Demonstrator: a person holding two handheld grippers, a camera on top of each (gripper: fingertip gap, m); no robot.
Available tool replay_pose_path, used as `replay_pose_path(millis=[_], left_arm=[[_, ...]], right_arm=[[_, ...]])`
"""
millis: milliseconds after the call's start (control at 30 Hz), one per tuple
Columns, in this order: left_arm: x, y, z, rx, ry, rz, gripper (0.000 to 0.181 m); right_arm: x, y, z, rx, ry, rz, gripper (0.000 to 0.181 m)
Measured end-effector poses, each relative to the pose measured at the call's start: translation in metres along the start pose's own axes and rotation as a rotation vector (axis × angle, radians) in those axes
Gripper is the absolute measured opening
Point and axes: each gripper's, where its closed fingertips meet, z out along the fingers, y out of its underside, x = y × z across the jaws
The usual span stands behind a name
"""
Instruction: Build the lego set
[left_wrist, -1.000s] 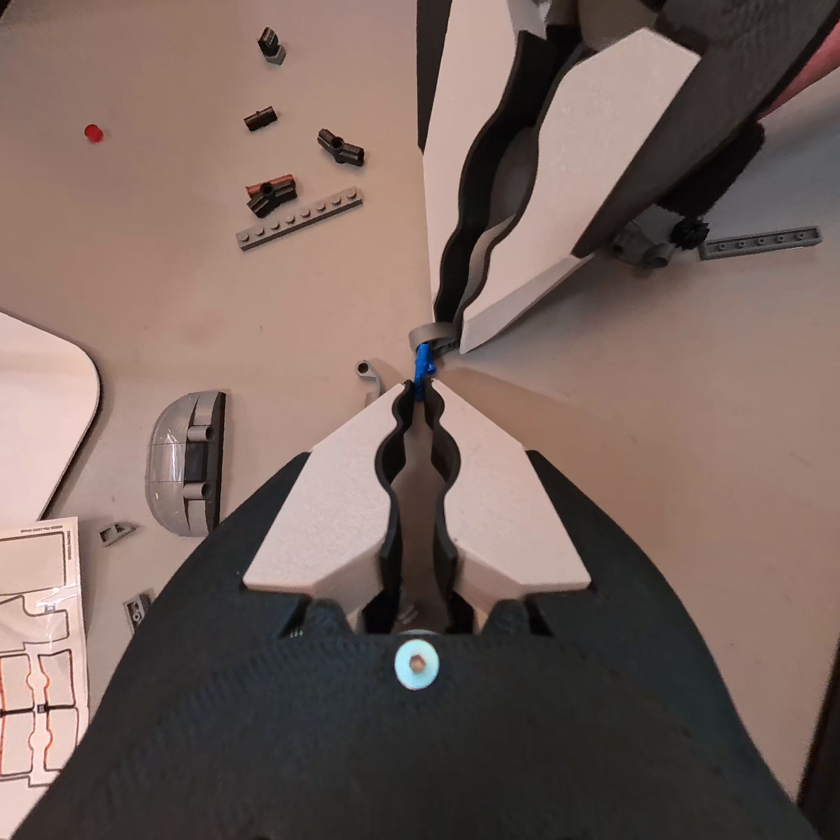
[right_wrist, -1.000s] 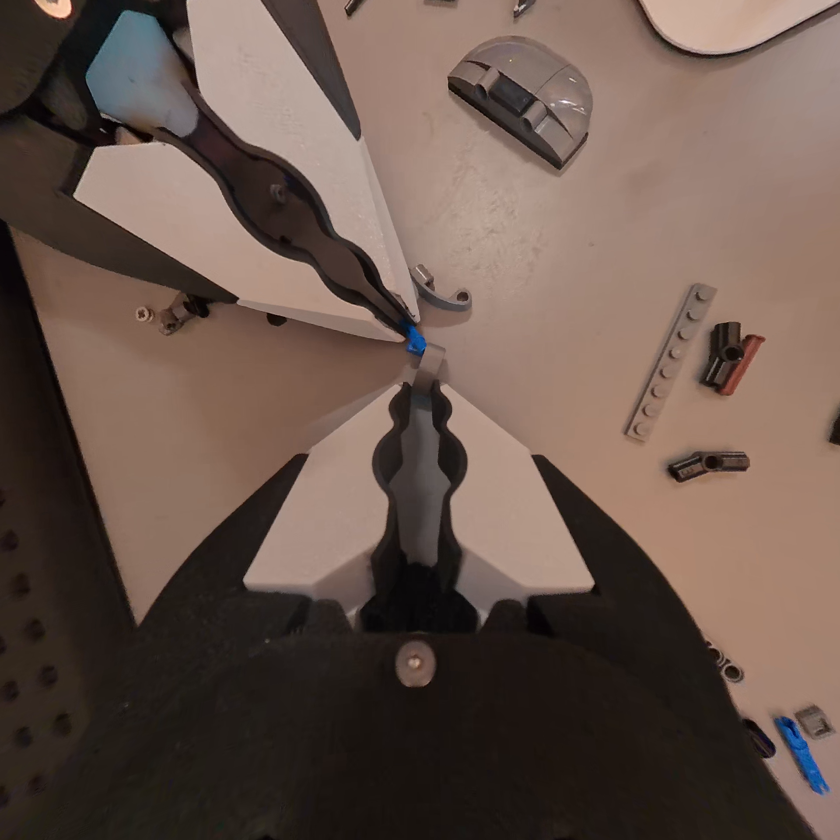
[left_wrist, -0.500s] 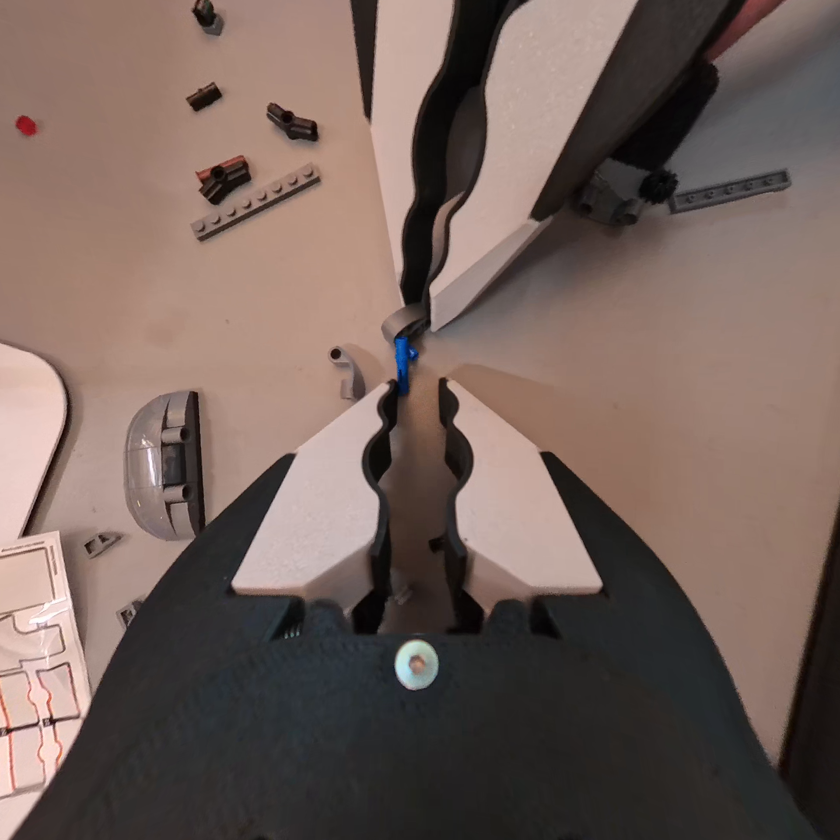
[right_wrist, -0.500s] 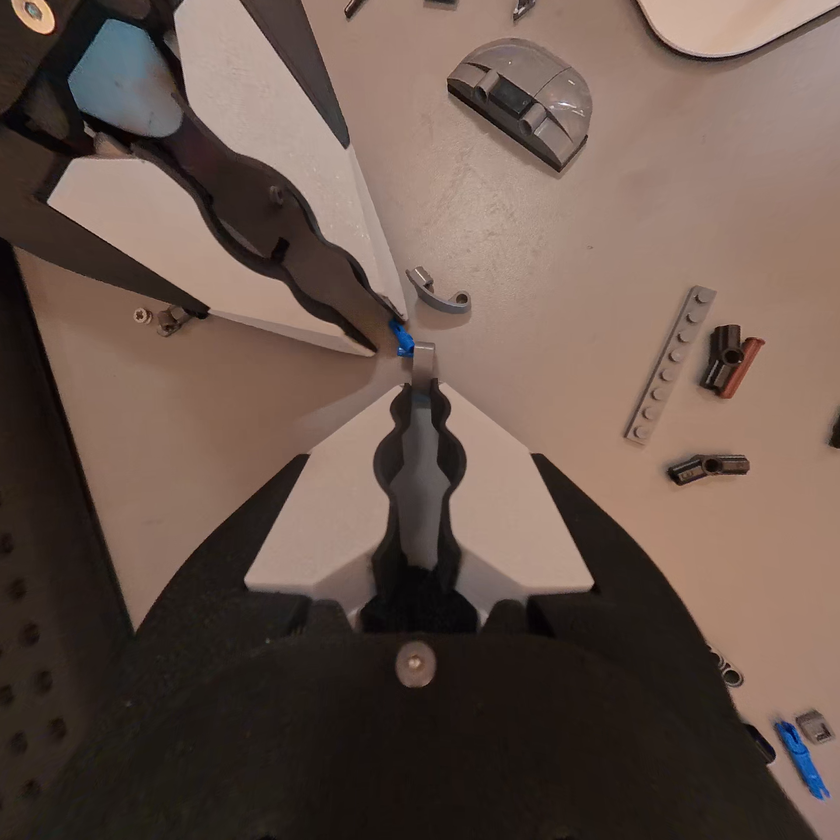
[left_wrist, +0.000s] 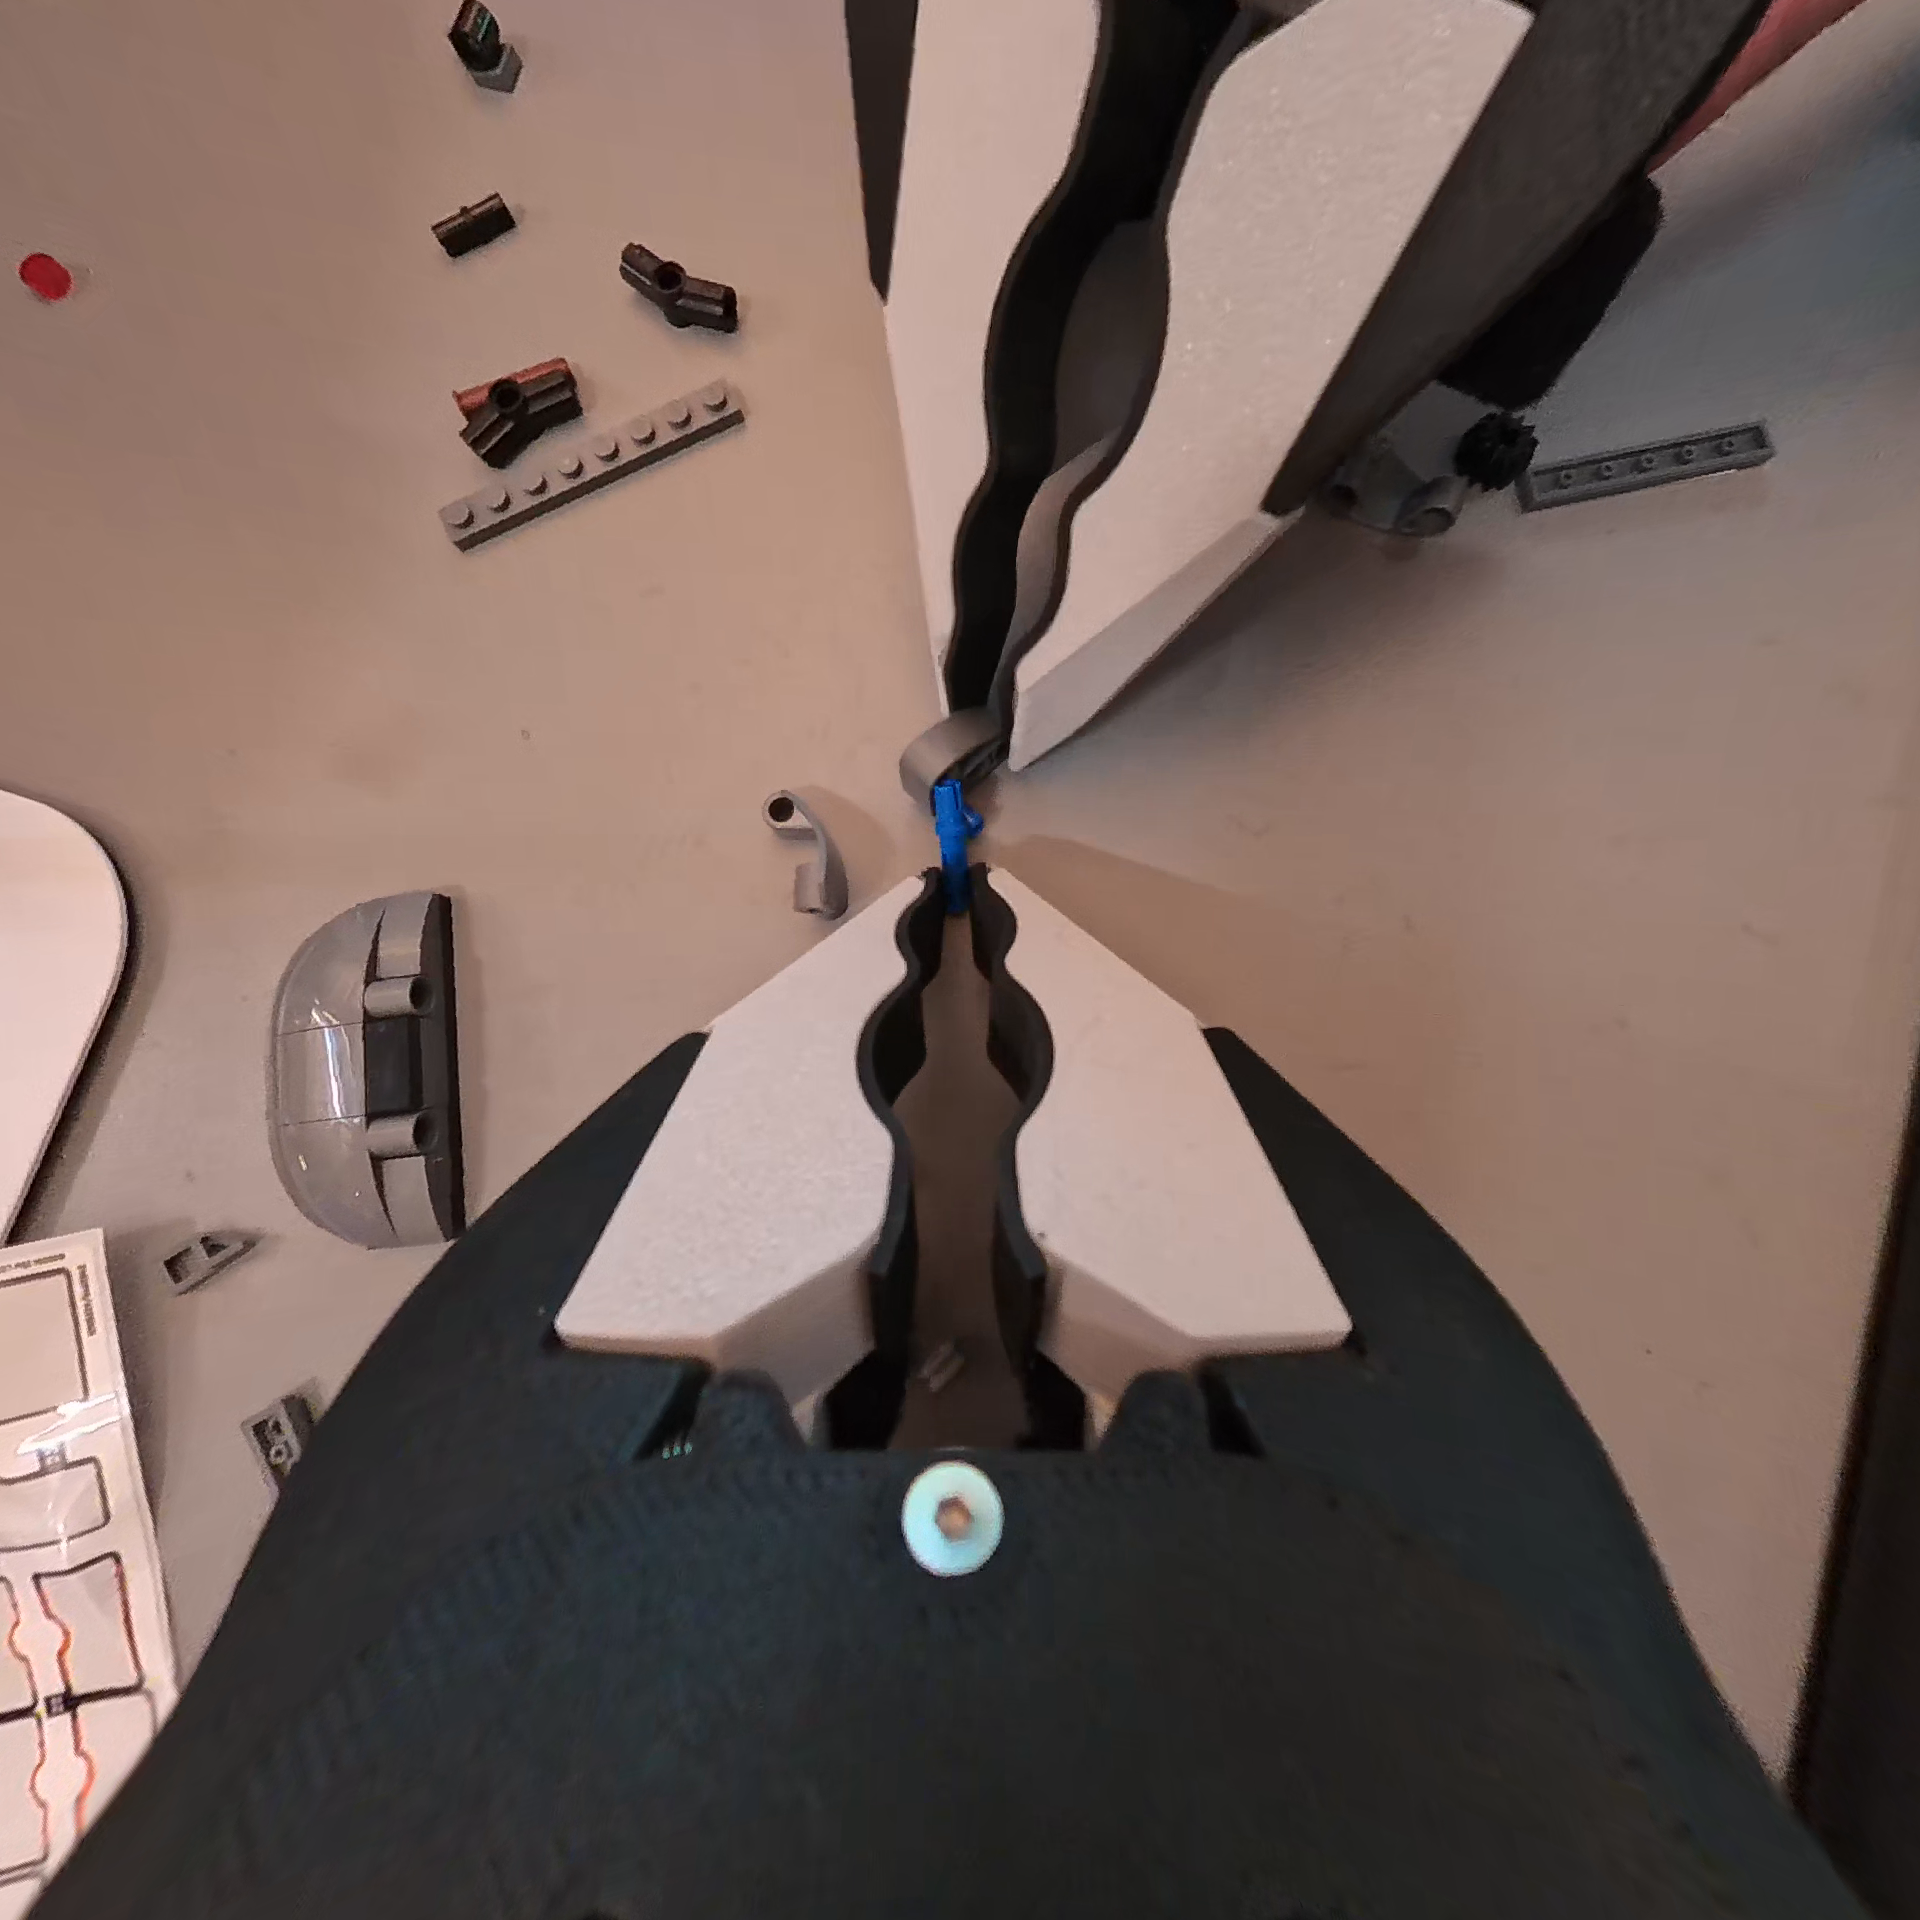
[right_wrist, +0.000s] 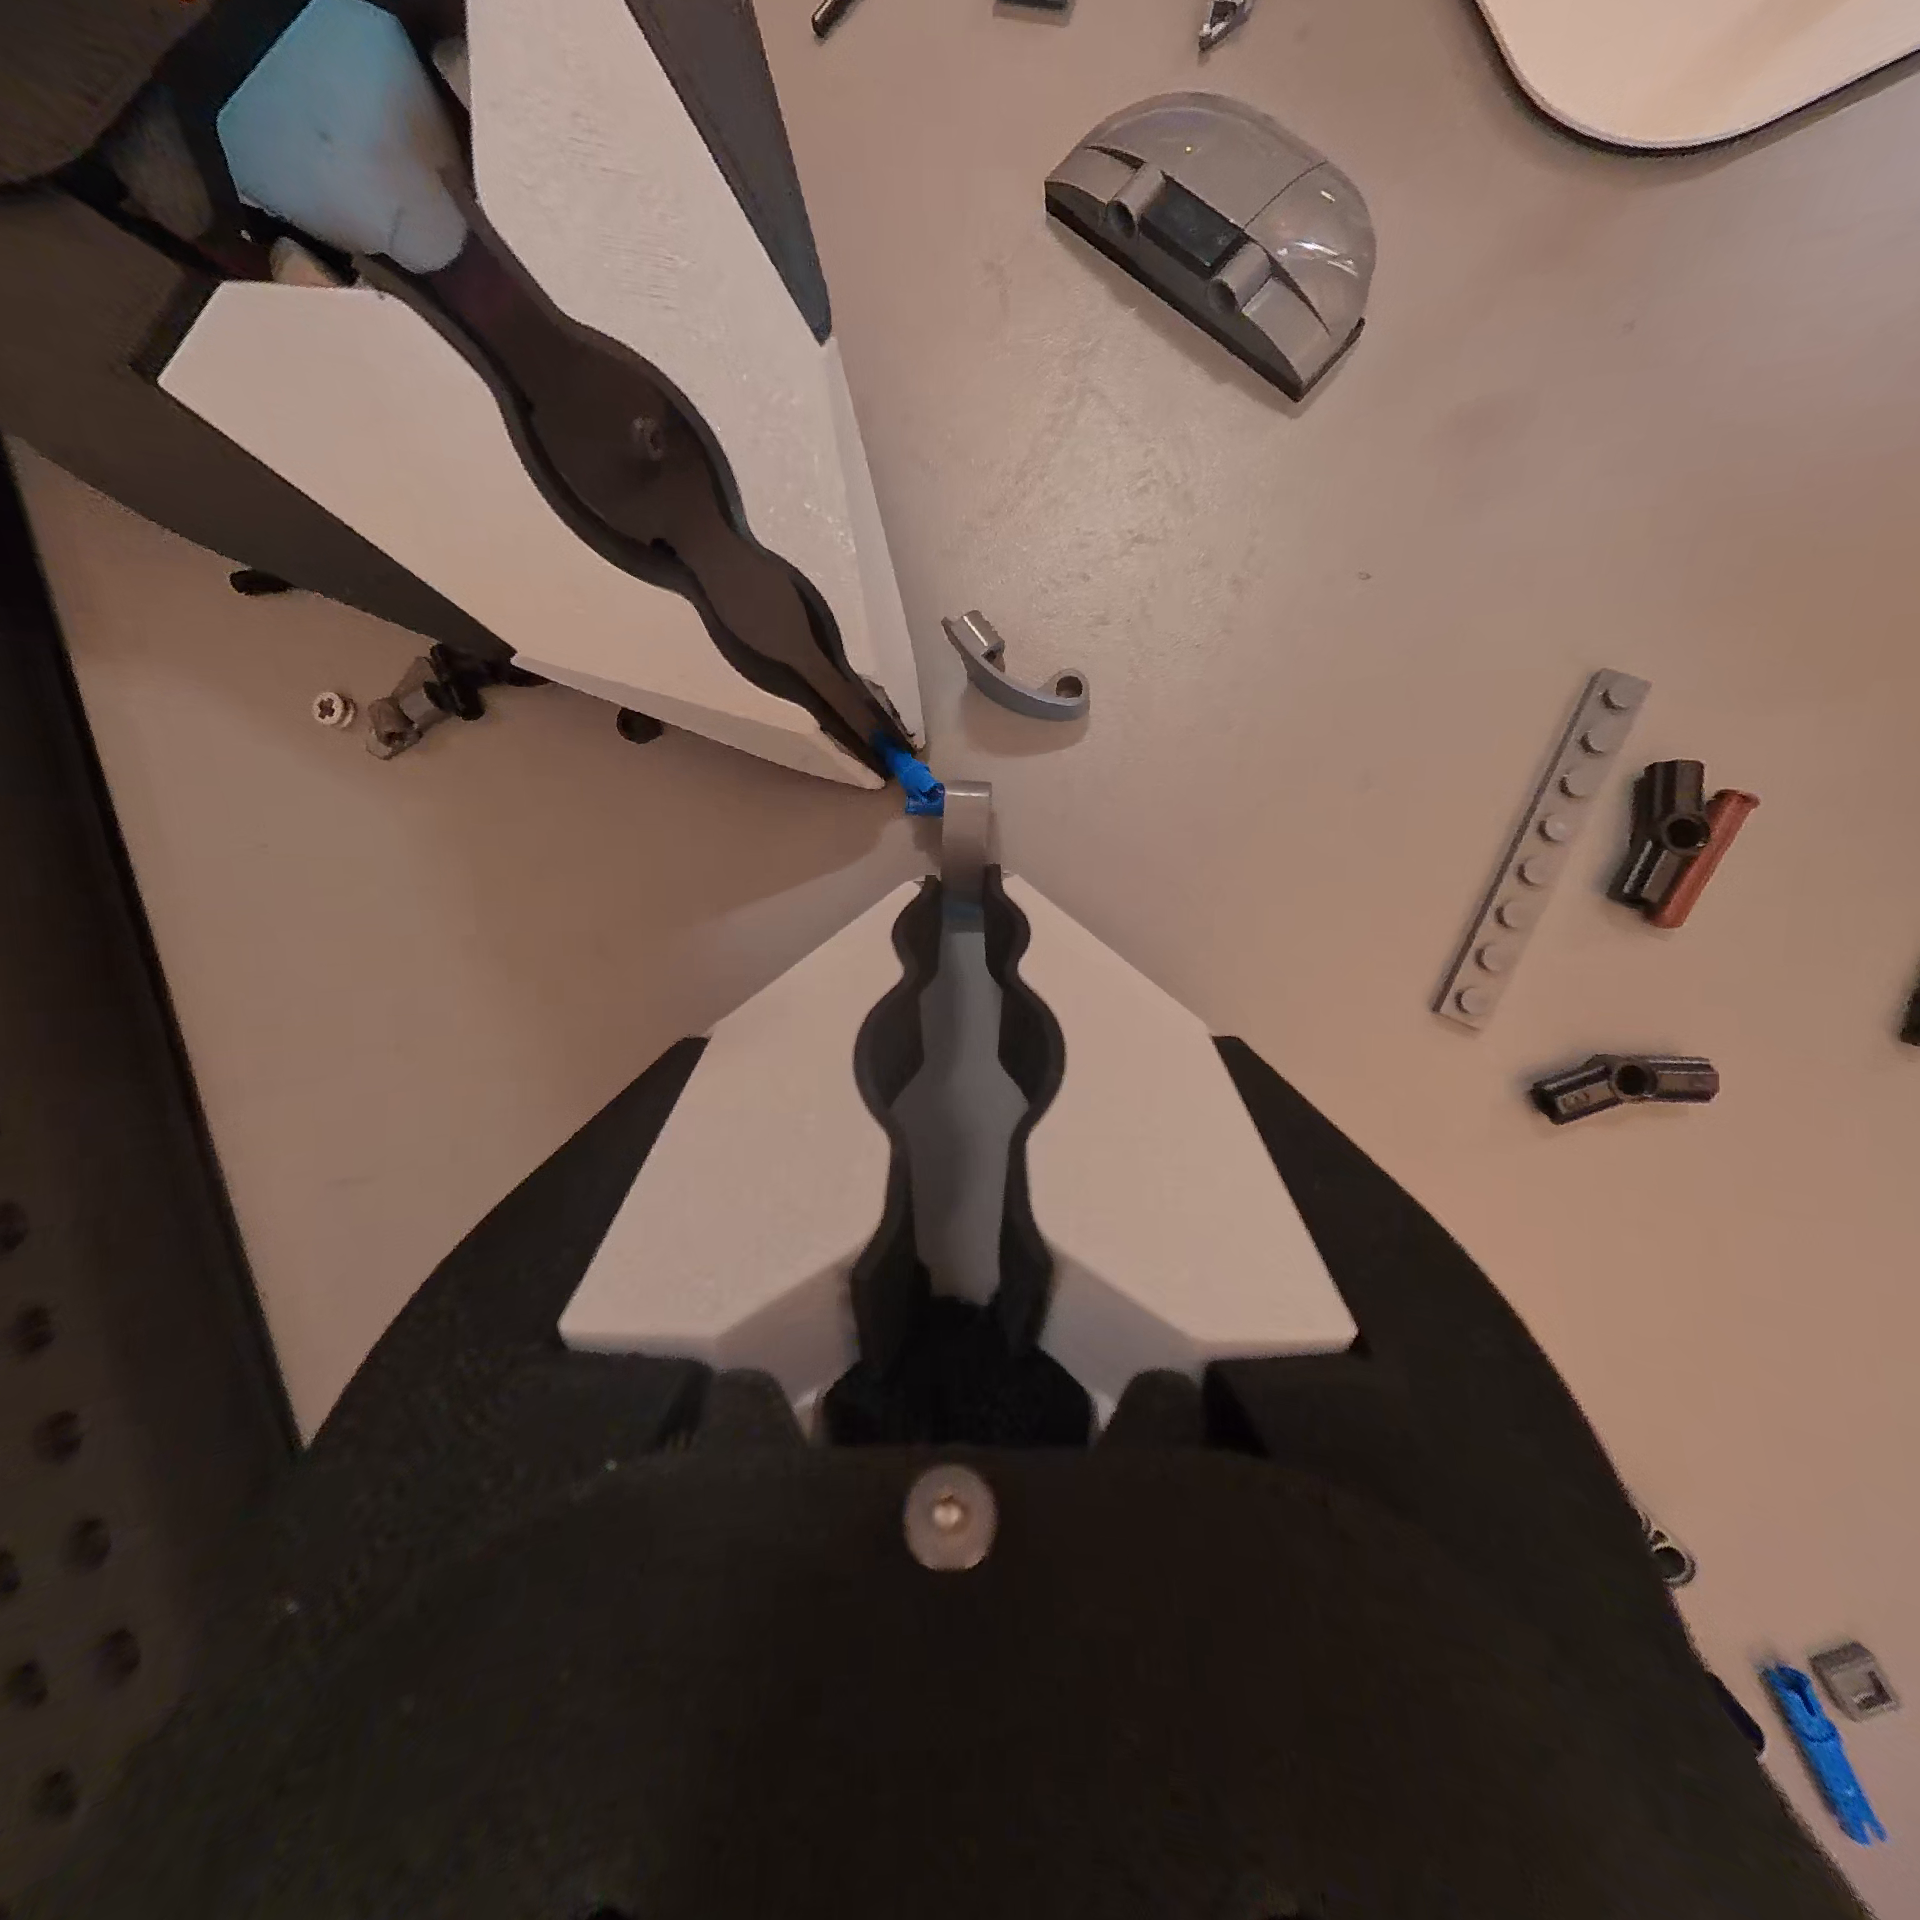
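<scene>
The blue pin (left_wrist: 952, 847), released half a second ago, is pinched again by the left gripper (left_wrist: 954, 883) and pressed toward the grey curved piece (right_wrist: 966, 831) pinched by the right gripper (right_wrist: 964, 878) above the counter (left_wrist: 1455, 935).

A plain beige surface (left_wrist: 1455, 1039) carries loose pieces: a long grey studded plate (left_wrist: 592, 465), a curved grey-and-black domed assembly (left_wrist: 364, 1070), a small red round stud (left_wrist: 44, 276), and what seems a printed sheet (left_wrist: 62, 1558).
</scene>
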Motion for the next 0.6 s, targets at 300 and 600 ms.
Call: replay_pose_path(millis=[300, 600], left_arm=[[0.002, -0.003, -0.004, 0.019, 0.034, -0.039, 0.002], [0.011, -0.012, -0.009, 0.062, 0.052, 0.038, 0.002]], right_arm=[[-0.002, -0.005, -0.005, 0.016, 0.016, -0.067, 0.009], [-0.012, -0.019, -0.012, 0.099, 0.037, -0.258, 0.013]])
